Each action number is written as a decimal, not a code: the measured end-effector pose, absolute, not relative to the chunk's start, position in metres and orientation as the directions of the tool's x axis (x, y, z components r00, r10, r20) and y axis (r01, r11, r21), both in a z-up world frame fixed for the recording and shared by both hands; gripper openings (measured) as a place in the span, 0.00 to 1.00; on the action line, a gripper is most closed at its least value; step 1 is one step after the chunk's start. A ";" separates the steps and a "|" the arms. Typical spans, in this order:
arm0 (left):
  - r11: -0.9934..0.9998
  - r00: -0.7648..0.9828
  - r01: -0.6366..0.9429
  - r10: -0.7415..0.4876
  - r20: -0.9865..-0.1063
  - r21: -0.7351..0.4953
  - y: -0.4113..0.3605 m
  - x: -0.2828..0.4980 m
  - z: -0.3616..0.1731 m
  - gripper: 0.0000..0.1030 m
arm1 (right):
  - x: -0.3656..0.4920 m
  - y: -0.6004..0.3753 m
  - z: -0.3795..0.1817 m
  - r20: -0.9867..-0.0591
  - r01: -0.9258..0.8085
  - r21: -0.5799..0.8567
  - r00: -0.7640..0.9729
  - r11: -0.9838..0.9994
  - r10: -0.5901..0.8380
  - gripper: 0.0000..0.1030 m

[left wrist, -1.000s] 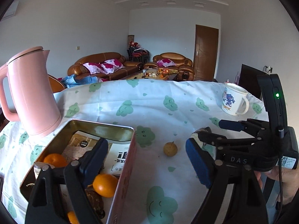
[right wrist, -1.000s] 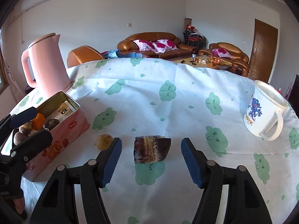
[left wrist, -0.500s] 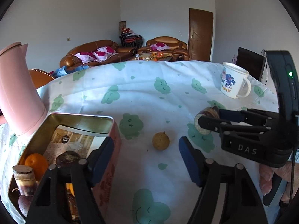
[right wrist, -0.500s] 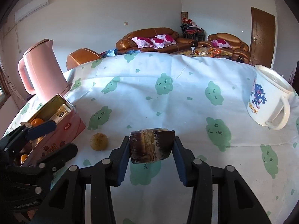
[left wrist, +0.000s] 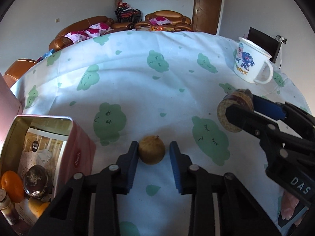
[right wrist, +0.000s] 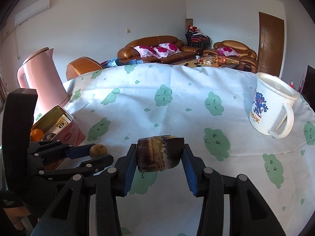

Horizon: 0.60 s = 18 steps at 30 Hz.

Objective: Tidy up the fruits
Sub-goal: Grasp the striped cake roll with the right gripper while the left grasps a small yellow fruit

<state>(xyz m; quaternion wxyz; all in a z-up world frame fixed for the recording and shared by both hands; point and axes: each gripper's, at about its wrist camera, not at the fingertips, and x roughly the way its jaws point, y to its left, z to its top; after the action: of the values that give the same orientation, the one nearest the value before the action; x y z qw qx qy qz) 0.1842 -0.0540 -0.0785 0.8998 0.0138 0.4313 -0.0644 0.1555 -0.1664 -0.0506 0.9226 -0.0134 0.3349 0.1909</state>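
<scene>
On a desk (left wrist: 137, 90) covered with a cloud-print cloth, a person held a claw in each hand. The left claw (left wrist: 153, 153) had clamped onto a small round brown fruit (left wrist: 151, 149) resting on the cloth just beside an open pink tin (left wrist: 76, 153). The right claw (right wrist: 159, 155) gripped a dark, striped chunk of fruit (right wrist: 159, 153), lifted off the cloth. Inside the tin already lay an orange (left wrist: 11, 182) and a dark round fruit (left wrist: 35, 182), with other pieces half hidden. Sorting seemed well along: judging by this, only the two gripped fruits remained outside. A white mug (left wrist: 252, 63) stood well apart.
</scene>
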 end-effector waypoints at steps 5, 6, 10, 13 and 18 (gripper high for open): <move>0.989 0.637 0.143 -0.114 -0.762 -0.029 -0.056 0.179 -0.075 0.27 | 0.155 -0.167 -0.050 -0.621 -0.365 0.111 0.701 0.924 0.351 0.45; 0.989 0.644 0.143 -0.115 -0.757 -0.028 -0.055 0.178 -0.073 0.27 | 0.154 -0.167 -0.050 -0.620 -0.368 0.112 0.700 0.923 0.355 0.45; 0.989 0.675 0.145 -0.122 -0.727 -0.032 -0.053 0.172 -0.067 0.27 | 0.153 -0.167 -0.048 -0.614 -0.376 0.113 0.702 0.920 0.362 0.45; 0.989 0.692 0.145 -0.131 -0.710 -0.041 -0.051 0.169 -0.063 0.27 | 0.151 -0.166 -0.048 -0.605 -0.384 0.107 0.707 0.917 0.367 0.45; 0.988 0.716 0.144 -0.140 -0.684 -0.051 -0.048 0.166 -0.059 0.27 | 0.147 -0.167 -0.045 -0.583 -0.387 0.100 0.724 0.917 0.369 0.45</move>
<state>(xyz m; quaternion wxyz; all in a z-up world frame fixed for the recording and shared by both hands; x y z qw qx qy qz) 0.1657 -0.0484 -0.0586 0.9263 0.0031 0.3688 -0.0767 0.1467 -0.1672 -0.0450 0.9282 -0.0145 0.3110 0.2038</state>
